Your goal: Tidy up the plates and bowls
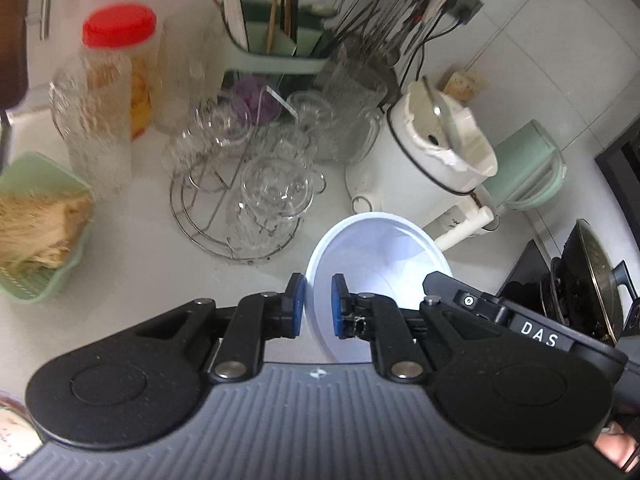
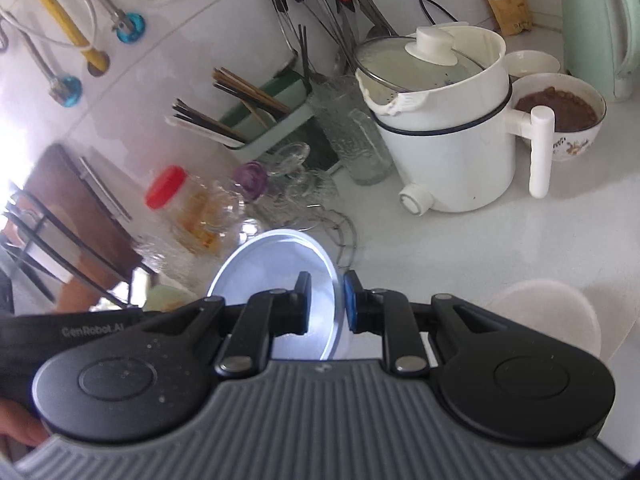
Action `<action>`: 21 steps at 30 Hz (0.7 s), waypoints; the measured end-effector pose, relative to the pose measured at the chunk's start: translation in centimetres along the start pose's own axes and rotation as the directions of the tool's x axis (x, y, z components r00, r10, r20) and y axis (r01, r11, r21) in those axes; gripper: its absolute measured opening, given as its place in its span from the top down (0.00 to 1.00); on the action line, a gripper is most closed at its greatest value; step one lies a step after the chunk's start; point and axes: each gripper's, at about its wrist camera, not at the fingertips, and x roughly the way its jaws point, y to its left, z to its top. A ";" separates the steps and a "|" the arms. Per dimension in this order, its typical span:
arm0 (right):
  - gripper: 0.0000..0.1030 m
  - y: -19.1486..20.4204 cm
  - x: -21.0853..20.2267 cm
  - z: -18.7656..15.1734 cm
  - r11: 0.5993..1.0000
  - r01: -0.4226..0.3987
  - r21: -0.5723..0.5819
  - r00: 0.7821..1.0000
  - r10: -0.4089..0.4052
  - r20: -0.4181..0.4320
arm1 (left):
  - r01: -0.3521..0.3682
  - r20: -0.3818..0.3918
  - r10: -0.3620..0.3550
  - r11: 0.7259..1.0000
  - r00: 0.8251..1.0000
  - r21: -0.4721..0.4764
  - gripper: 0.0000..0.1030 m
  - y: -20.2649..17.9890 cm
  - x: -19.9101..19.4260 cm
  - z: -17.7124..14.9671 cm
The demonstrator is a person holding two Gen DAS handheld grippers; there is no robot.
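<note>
A white bowl [image 1: 380,256] hangs tilted above the counter, held by both grippers. My left gripper [image 1: 318,306] is shut on its near rim, one blue pad inside the wall and one outside. The right gripper's black body [image 1: 500,312] comes in from the right and meets the bowl's far side. In the right wrist view the same bowl [image 2: 272,264] stands on edge, and my right gripper [image 2: 328,304] is shut on its rim. The left gripper's body [image 2: 80,328] shows at the left edge. A pale plate [image 2: 548,320] lies on the counter at the lower right.
Behind the bowl stand a white electric pot [image 2: 448,120], a wire rack of glass cups [image 1: 240,184], a red-lidded jar [image 1: 120,28] and a green kettle [image 2: 596,28]. A bowl of brown food [image 2: 560,112] sits beside the pot. A green basket [image 1: 40,232] is at the left, a wok [image 1: 592,280] at the right.
</note>
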 end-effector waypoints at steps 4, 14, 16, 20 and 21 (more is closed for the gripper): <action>0.80 1.6 -1.7 -0.6 1.000 0.015 -0.026 1.000 -0.015 0.012 | 0.011 0.010 -0.011 1.000 1.000 -0.011 0.85 0.1 -2.6 -0.6; 0.80 4.8 -5.2 -2.7 0.998 -0.016 -0.067 1.000 0.016 -0.006 | 0.023 0.051 -0.020 0.999 0.998 -0.049 0.85 1.8 -8.8 -3.6; 0.80 5.2 -5.6 -3.6 0.998 -0.024 -0.063 0.999 0.023 -0.022 | 0.004 0.072 0.000 0.999 0.997 -0.053 0.85 2.0 -9.8 -4.5; 0.80 6.2 -6.5 -5.3 0.997 -0.014 -0.071 1.000 0.013 -0.014 | -0.003 0.093 0.009 0.998 0.996 -0.065 0.85 2.4 -11.2 -6.2; 0.80 6.4 -6.7 -5.7 0.997 -0.015 -0.079 1.000 0.014 -0.009 | -0.004 0.097 0.009 0.998 0.995 -0.055 0.85 2.5 -11.5 -6.6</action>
